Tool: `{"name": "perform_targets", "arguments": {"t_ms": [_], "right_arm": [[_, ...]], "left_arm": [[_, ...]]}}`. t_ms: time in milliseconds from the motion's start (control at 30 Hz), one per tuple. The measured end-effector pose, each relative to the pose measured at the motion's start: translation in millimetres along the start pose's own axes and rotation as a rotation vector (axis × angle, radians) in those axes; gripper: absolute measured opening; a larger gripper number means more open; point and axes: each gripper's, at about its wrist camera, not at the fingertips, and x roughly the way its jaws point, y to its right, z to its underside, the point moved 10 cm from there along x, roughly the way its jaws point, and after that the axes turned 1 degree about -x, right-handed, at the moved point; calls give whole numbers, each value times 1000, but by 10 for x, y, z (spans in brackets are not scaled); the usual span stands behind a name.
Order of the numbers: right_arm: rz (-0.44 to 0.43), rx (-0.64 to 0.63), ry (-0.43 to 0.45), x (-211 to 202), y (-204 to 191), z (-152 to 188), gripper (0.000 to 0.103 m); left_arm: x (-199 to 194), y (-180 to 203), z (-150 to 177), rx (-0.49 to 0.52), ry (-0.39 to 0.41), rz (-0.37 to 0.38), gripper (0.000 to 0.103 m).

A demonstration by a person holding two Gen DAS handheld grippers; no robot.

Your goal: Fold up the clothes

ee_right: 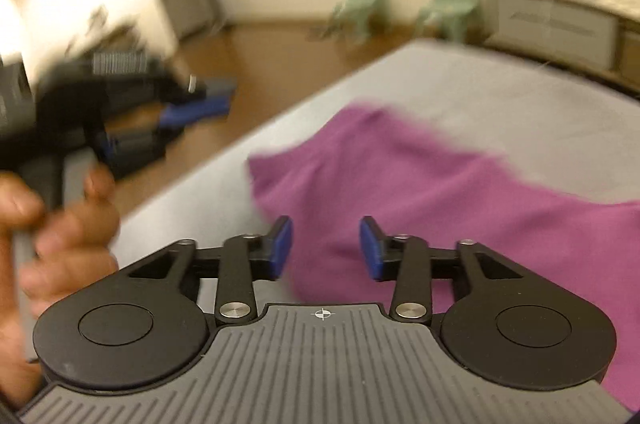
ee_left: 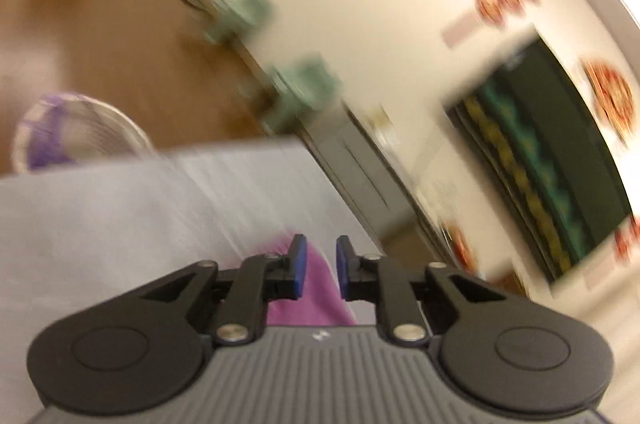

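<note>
A purple garment [ee_right: 440, 191] lies spread on the grey table [ee_right: 460, 83] in the right wrist view. My right gripper [ee_right: 325, 248] hangs open above its near left edge, nothing between the blue pads. My left gripper [ee_right: 188, 111] shows at the left of that view, held by a hand beyond the table's left edge and above the floor, its blue fingers apart. In the left wrist view the left gripper [ee_left: 321, 266] is open with a narrow gap, a bit of the purple garment [ee_left: 312, 300] below it on the table [ee_left: 120, 216]. Both views are blurred.
Two pale green chairs [ee_right: 408, 3] stand on the wooden floor [ee_right: 260, 43] by the far wall. A grey cabinet [ee_right: 560, 23] runs along the right wall. A clear basket with purple parts [ee_left: 72, 131] sits on the floor beyond the table's edge.
</note>
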Motion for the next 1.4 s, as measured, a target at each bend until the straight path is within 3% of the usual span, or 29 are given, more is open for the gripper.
{"name": "perform_targets", "arguments": {"t_ms": [100, 167, 200, 267, 333, 433, 500, 600, 667, 700, 733, 867, 967, 1000, 1067, 1167, 1233, 1300, 1367, 1400], "right_arm": [[219, 11, -19, -292, 827, 129, 48], [361, 26, -66, -516, 1442, 345, 48], [406, 47, -92, -677, 1713, 507, 48], [496, 88, -143, -1006, 2250, 831, 48], [531, 139, -141, -1388, 2633, 1100, 48], [547, 201, -96, -2013, 2922, 1330, 47], [567, 228, -66, -2395, 3048, 1437, 49], [608, 261, -107, -2824, 3340, 1771, 50], [642, 283, -134, -3121, 3562, 2024, 50], [668, 296, -129, -3314, 3697, 2161, 56], [690, 317, -115, -3512, 3832, 2281, 53], [903, 525, -82, -4304, 4435, 2633, 56], [919, 636, 38, -4662, 4606, 2663, 55], [879, 641, 93, -4710, 4581, 2598, 55], [794, 603, 120, -4643, 4478, 2505, 55], [726, 499, 29, -4441, 4345, 2571, 54], [772, 435, -65, -4380, 4365, 2730, 54], [859, 405, -101, -4449, 4457, 2846, 66], [909, 416, -106, -4545, 4508, 2892, 64], [929, 414, -106, -4560, 4509, 2872, 62]], "left_arm": [[375, -91, 361, 8, -199, -65, 15], [493, -220, 487, 32, -254, -148, 15], [526, -279, 518, 37, -269, -176, 6], [523, -362, 500, 11, -268, -178, 4], [510, -390, 490, -23, -264, -173, 4], [495, -334, 487, 15, -251, -204, 4], [476, -270, 498, 74, -241, -222, 9], [460, -248, 506, 138, -225, -259, 5], [455, -240, 515, 135, -223, -263, 4], [448, -247, 516, 129, -222, -262, 4], [444, -248, 519, 127, -221, -264, 4], [431, -224, 526, 151, -203, -309, 4], [299, -13, 573, 190, -173, -297, 9], [236, 150, 634, 221, -170, -256, 9], [164, 504, 864, 302, -189, -158, 14], [259, 654, 1304, 358, -297, -121, 15], [374, 586, 1472, 398, -345, -180, 14], [394, 543, 1466, 424, -335, -213, 7], [366, 518, 1426, 410, -324, -232, 7], [353, 552, 1422, 423, -309, -240, 12]]}}
